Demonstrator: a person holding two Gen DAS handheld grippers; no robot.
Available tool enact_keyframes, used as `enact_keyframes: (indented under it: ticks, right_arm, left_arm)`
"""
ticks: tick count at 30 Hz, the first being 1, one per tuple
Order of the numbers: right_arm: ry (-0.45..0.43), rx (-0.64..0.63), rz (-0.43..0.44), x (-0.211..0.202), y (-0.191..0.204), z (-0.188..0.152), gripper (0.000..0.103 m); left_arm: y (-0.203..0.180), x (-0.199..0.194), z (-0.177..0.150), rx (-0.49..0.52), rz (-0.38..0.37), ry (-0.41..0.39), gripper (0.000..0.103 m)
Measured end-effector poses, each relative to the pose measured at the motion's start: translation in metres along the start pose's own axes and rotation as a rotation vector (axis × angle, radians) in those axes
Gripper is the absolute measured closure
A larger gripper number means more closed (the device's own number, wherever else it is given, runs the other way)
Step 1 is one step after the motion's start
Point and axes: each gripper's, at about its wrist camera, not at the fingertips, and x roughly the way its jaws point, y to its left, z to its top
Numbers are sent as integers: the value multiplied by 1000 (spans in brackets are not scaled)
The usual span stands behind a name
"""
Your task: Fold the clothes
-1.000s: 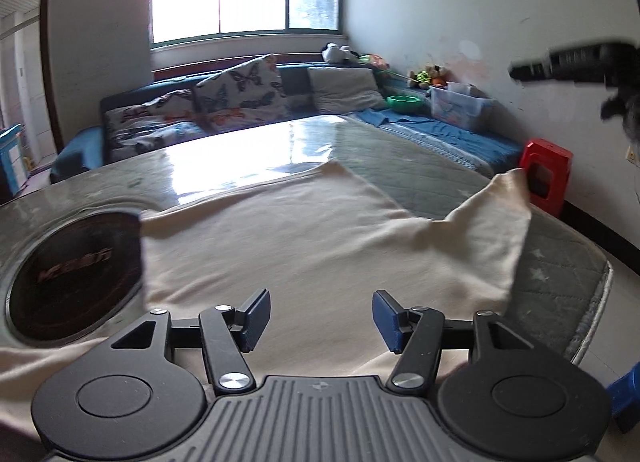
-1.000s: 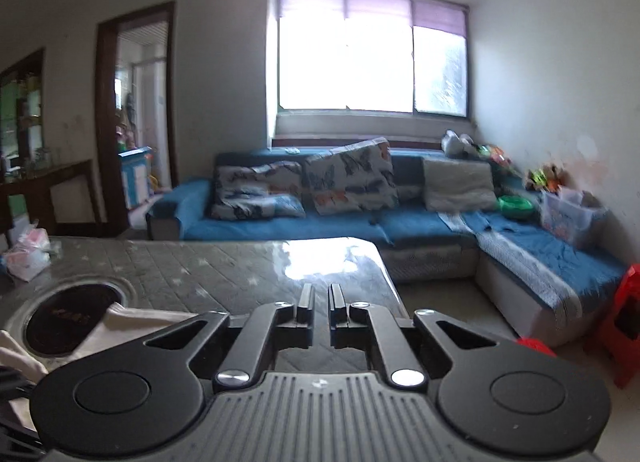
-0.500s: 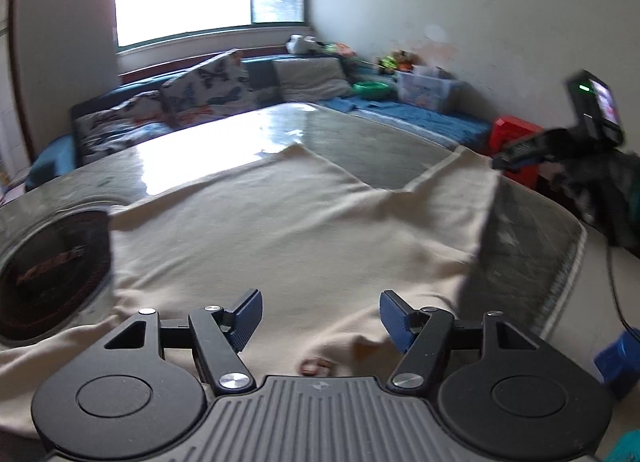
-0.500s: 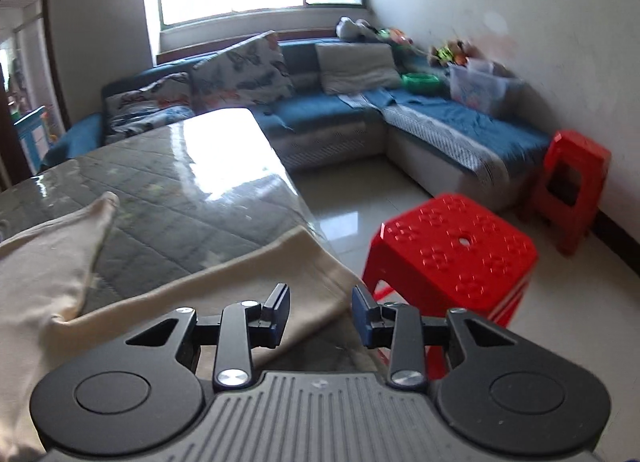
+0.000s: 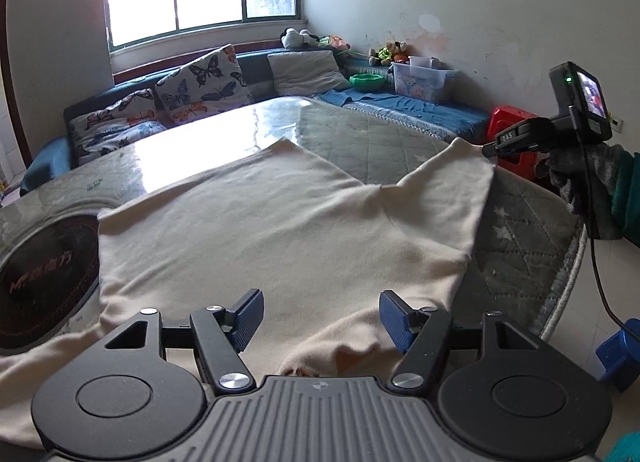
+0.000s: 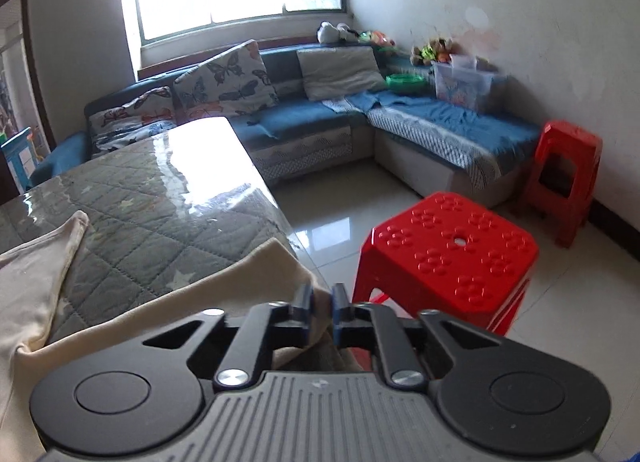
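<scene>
My cream garment lies spread almost flat across the table, no fold in it that I can make out. My right gripper has its fingers clamped on the far right corner at the table edge; my left gripper hovers over the near hem, fingers apart. Judging by this, the folding lies ahead.

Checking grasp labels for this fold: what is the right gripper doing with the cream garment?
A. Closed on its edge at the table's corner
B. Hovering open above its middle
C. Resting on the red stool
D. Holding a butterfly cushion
A: in the right wrist view the right gripper has its fingers nearly together with the cream garment edge pinched between them at the table corner.
</scene>
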Motion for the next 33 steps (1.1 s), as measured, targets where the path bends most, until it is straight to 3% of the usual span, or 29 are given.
enact_keyframes:
  ticks: [13,22,26,33]
  right_arm:
    - [-205,-110,201,-103,33,51,98]
    - [-308,-228,363,-159,81,73,99]
    - [-311,-290,475,-176,113,71,99]
    - [-240,-428,666,-177,188,42,98]
  left_arm:
    - [-33,46,34,51,-36,-2,36]
    - [-7,22,25,-28,-2,-30,36]
    - [5,11,21,-64,13,-42,35]
    - [63,-34,-12,-159,139,-50,35]
